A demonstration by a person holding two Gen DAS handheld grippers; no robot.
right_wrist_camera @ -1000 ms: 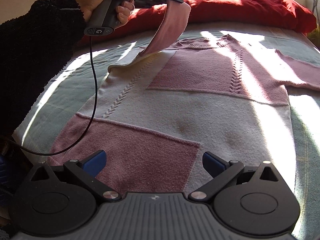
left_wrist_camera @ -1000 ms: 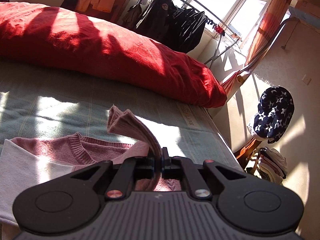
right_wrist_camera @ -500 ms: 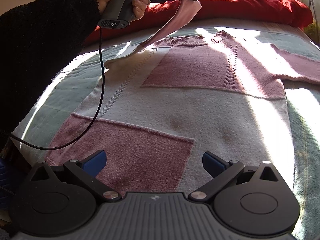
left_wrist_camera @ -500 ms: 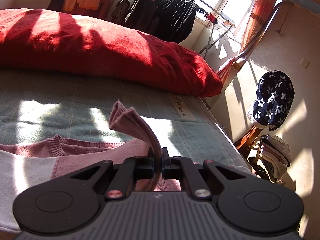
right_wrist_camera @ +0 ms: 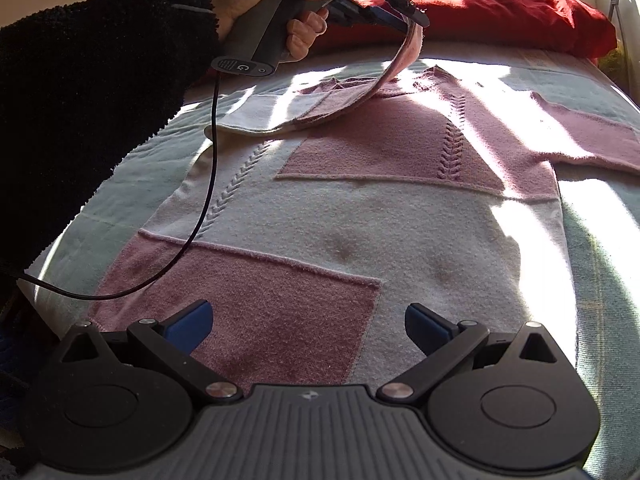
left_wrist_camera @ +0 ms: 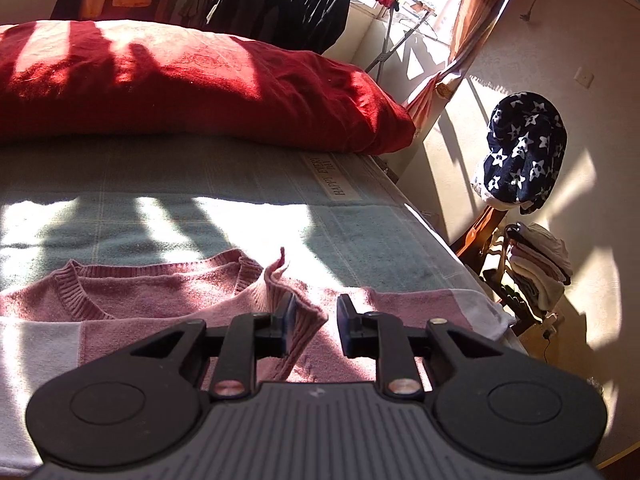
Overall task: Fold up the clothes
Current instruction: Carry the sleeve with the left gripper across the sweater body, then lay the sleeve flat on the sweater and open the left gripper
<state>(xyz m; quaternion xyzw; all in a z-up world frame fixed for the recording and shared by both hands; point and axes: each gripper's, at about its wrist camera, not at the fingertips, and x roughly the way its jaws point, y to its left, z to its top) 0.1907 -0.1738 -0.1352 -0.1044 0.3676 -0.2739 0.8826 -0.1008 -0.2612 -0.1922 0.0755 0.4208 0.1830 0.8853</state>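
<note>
A pink and white patchwork sweater (right_wrist_camera: 360,216) lies flat on the bed, neck at the far end. Its left sleeve (right_wrist_camera: 360,96) is lifted and carried across the chest. My left gripper (left_wrist_camera: 312,324) is open over the sweater's chest; the sleeve cuff (left_wrist_camera: 280,292) rests against its left finger. It also shows in the right wrist view (right_wrist_camera: 404,16), held by a hand, with the sleeve hanging from it. My right gripper (right_wrist_camera: 308,326) is open and empty above the sweater's hem. The right sleeve (right_wrist_camera: 592,136) lies spread out to the right.
A red pillow (left_wrist_camera: 180,88) lies across the head of the bed. A pale green blanket (left_wrist_camera: 240,208) covers the bed. The bed's right edge drops to a chair with a star-patterned garment (left_wrist_camera: 520,148) and folded clothes (left_wrist_camera: 536,268). A cable (right_wrist_camera: 200,220) hangs from the left gripper.
My left gripper has moved right and down over the sweater's chest with the sleeve, and its jaws have opened. The cuff now slumps against one finger. The right gripper has stayed still.
</note>
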